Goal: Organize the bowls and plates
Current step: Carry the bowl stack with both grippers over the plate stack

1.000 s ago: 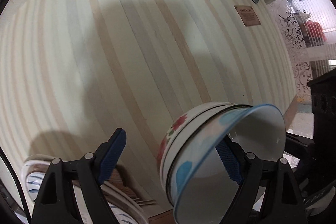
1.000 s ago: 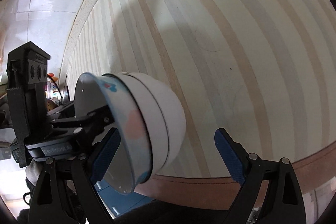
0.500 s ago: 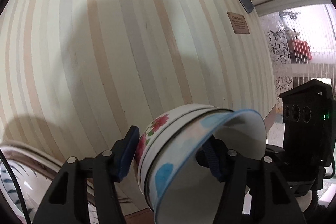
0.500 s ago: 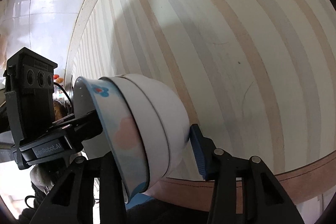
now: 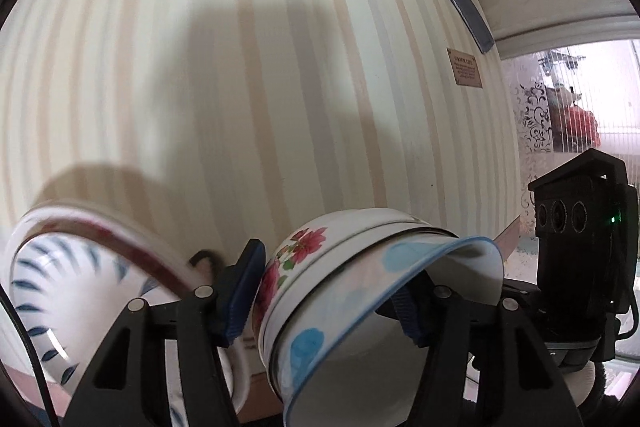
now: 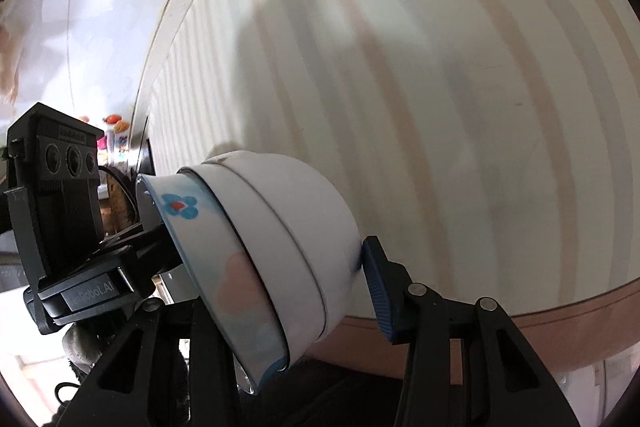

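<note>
1. Change vs 1 s ago: both grippers were spread wide around the bowl stack [image 5: 360, 291]; now both have closed in on it. EARLIER frames show wide gaps, and the gaps are gone now.
2. Left gripper [image 5: 328, 291]: jaws pinching the stack. One blue pad sits against the flowered outer bowl at 9 o'clock of the stack; the other pad is inside the innermost bowl's rim at 3 o'clock.
3. Right gripper [image 6: 280, 291]: jaws pinching the same stack [image 6: 272, 243] from the opposite side. The right pad touches the white outer bowl's base at 3 o'clock. The left finger is hidden behind the blue-flower rim, so contact there is a judgement, not seen.
4. The stack looks like about three nested bowls, tipped on its side with mouths facing the left camera. It's held in the air between the two grippers, in front of the striped wall [image 5: 240, 87]. I can't tell how high it is above the table.
5. New in the left view: a blue-leaf patterned bowl [image 5: 72, 287] at 8 o'clock, blurred, so the camera is moving. It was lower in frame before.
6. Meaning: two-sided hold secured; the stack is likely mid-carry to a storage spot. Placement not yet done.
7. Risk: tilted nested bowls may slide apart if either grip loosens.
</note>
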### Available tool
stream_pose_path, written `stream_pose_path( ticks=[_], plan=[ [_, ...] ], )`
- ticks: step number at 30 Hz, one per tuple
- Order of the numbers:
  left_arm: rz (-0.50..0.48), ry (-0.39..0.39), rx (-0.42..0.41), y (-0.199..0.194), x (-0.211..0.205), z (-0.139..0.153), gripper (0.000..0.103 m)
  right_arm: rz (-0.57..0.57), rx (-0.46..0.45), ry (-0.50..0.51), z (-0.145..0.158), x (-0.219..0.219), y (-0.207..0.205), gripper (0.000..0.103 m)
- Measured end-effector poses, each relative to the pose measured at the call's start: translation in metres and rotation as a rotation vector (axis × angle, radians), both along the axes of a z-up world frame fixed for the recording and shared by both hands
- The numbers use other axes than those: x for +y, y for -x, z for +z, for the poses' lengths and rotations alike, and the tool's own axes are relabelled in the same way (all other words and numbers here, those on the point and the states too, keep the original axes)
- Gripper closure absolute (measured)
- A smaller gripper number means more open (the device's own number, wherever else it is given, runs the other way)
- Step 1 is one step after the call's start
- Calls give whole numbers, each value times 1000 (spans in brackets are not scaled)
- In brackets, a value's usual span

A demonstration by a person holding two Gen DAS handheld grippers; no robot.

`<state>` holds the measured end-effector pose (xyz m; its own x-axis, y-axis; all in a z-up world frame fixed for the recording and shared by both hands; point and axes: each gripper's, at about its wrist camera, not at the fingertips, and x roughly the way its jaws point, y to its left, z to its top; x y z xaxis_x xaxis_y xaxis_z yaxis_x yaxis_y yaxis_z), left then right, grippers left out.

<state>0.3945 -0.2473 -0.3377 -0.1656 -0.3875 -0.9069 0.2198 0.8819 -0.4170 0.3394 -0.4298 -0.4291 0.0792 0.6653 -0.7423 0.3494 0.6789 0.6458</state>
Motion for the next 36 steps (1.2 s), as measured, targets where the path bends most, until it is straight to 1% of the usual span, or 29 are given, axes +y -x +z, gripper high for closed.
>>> stream_pose_path(
  ticks=[6,8,12,17,21,26,33,36],
  plan=[
    [45,14,-21,6,43,22,47,49,-22,10,23,41,-3,56],
    [67,16,-19,7,58,27,47,55,-24,5,28,57,-5,56],
    [80,9,-46,8,83,36,47,76,-31,-7,36,87,-7,56],
    [93,0,-54,7,114,35,47,100,-24,-14,31,124,-17,57],
    [117,-10,-48,5,134,27,47,117,-6,-33,20,148,-22,57],
    [144,-18,-29,3,159,15,48,145,9,-24,8,177,-34,57],
    [148,-26,-25,2,178,9,47,161,23,-3,1,196,-42,57],
    [142,-27,-32,2,178,8,47,156,32,0,-1,200,-44,57]
  ],
)
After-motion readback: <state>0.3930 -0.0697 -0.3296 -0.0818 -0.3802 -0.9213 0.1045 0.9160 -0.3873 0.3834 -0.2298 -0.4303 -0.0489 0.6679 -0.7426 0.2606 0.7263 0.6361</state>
